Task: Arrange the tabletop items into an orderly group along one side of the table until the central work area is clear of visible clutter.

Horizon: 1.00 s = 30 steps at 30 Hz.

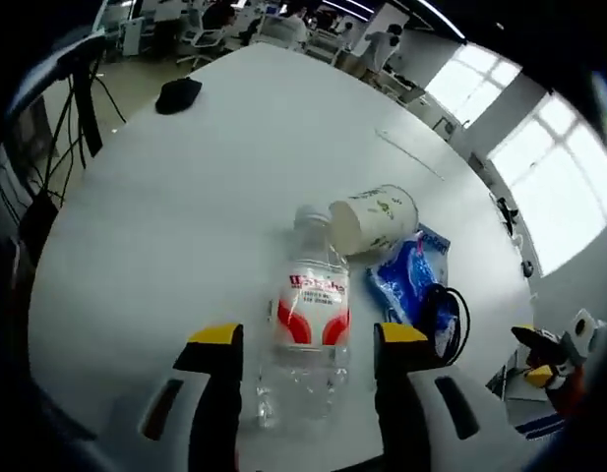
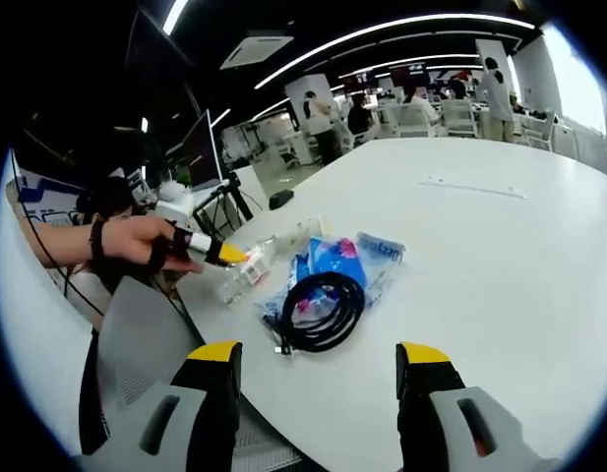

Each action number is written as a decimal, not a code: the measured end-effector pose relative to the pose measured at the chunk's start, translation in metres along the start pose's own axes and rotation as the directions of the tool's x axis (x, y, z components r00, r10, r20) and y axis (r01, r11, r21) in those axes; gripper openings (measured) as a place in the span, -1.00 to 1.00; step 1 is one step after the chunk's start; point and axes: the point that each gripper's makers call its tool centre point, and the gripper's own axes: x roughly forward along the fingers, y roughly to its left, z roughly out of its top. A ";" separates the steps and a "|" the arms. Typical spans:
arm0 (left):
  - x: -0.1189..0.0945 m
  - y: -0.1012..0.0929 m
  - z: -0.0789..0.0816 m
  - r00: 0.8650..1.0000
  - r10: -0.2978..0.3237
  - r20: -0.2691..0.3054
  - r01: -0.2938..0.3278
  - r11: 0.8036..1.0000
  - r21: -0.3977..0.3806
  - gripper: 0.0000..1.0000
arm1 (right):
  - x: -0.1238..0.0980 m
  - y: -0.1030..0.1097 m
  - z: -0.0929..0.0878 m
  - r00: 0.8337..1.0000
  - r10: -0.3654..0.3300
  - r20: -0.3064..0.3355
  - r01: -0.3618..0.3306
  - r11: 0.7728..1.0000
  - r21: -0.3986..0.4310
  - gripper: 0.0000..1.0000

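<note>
Bottle (image 1: 308,339) lies on its side right between the wide-apart left tongs (image 1: 308,339), its long way pointing straight ahead to the tipped cup (image 1: 374,219), while the right tongs (image 2: 321,352), also apart, wait near the black cable (image 2: 321,313).

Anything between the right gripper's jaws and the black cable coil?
Nothing: in the right gripper view, bare white table separates the open right gripper from the black coiled cable on the blue packet.
</note>
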 end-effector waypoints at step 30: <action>0.035 -0.008 0.010 0.986 0.117 -0.114 -0.099 0.983 0.154 0.05 | -0.001 -0.008 -0.007 1.000 -0.003 -0.004 0.003 0.999 0.031 0.30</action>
